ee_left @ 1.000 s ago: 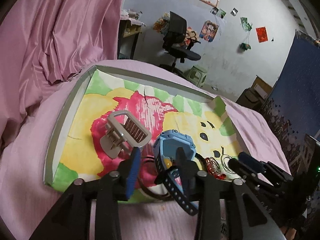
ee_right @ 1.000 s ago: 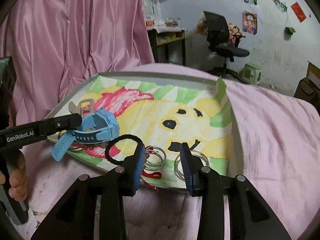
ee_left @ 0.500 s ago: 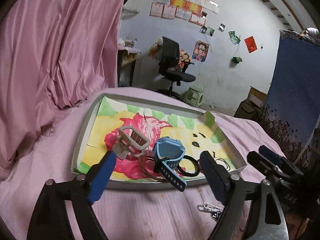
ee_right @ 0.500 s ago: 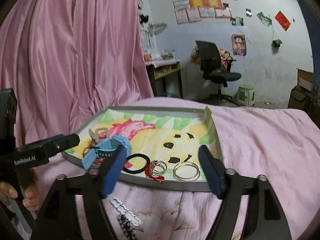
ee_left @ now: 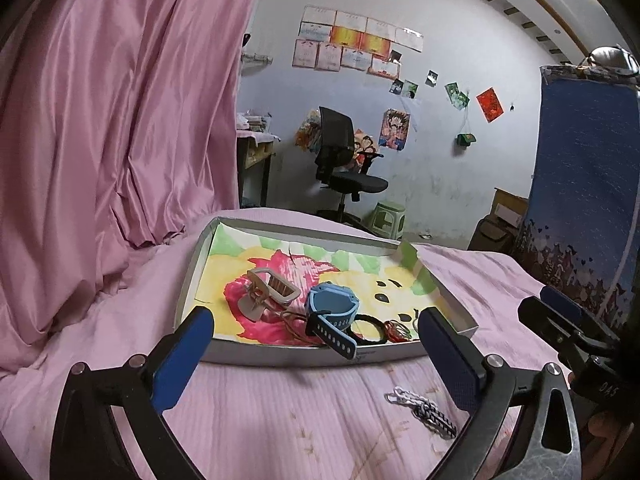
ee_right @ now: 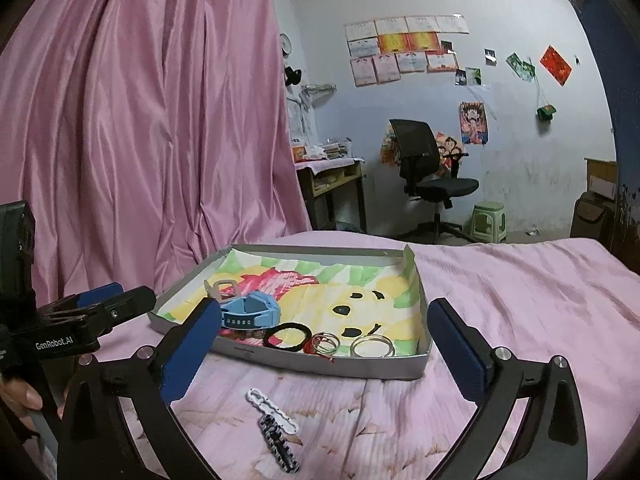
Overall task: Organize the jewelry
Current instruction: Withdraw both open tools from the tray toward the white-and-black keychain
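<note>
Both claws spread wide, empty. Left claw [ee_left: 316,354], right claw [ee_right: 324,344]. Tray [ee_right: 320,365] ahead of both, holding watch [ee_left: 332,308], clip [ee_left: 268,294], rings [ee_right: 370,347]. Chain [ee_right: 274,404] lies on bed [ee_right: 520,288] just below right claw. Risk: pads snag the sheet with the chain; watch strap overhangs the rim and may tip out.

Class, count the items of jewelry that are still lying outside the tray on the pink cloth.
2: a white chain and a black-and-white braided band, touching end to end on the cloth in front of the tray. The grippers may hide more.
</note>
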`<state>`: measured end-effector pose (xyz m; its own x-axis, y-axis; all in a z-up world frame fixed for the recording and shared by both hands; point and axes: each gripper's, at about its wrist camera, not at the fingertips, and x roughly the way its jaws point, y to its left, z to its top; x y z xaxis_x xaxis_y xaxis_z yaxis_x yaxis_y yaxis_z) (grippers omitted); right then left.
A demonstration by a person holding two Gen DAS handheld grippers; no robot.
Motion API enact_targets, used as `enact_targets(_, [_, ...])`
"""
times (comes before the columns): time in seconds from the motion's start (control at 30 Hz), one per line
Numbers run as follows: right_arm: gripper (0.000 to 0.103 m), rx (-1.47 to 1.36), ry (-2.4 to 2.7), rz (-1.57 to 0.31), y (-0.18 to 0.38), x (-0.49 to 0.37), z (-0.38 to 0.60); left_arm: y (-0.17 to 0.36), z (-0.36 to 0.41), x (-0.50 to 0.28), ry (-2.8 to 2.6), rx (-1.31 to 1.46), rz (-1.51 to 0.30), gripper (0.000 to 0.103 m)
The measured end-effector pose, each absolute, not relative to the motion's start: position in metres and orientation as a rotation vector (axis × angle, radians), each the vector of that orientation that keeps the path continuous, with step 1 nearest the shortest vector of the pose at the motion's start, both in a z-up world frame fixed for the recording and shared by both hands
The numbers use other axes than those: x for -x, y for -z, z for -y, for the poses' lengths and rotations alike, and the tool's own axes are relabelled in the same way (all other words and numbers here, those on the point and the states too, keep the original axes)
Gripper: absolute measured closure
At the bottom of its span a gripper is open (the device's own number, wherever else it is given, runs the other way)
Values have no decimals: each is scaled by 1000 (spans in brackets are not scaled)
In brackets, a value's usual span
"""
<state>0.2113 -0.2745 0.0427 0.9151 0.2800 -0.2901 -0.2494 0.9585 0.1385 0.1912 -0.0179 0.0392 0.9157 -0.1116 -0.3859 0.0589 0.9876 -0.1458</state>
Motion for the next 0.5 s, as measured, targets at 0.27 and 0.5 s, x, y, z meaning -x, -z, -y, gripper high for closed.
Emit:
enact_targets(0.27, [2, -62, -274, -311, -42, -185, 276, -38, 20, -172, 95, 112, -402, 0])
enact_targets(0.5, [2, -39, -262, -332, -35, -171, 280, -34, 15, -160, 97, 115, -414, 0])
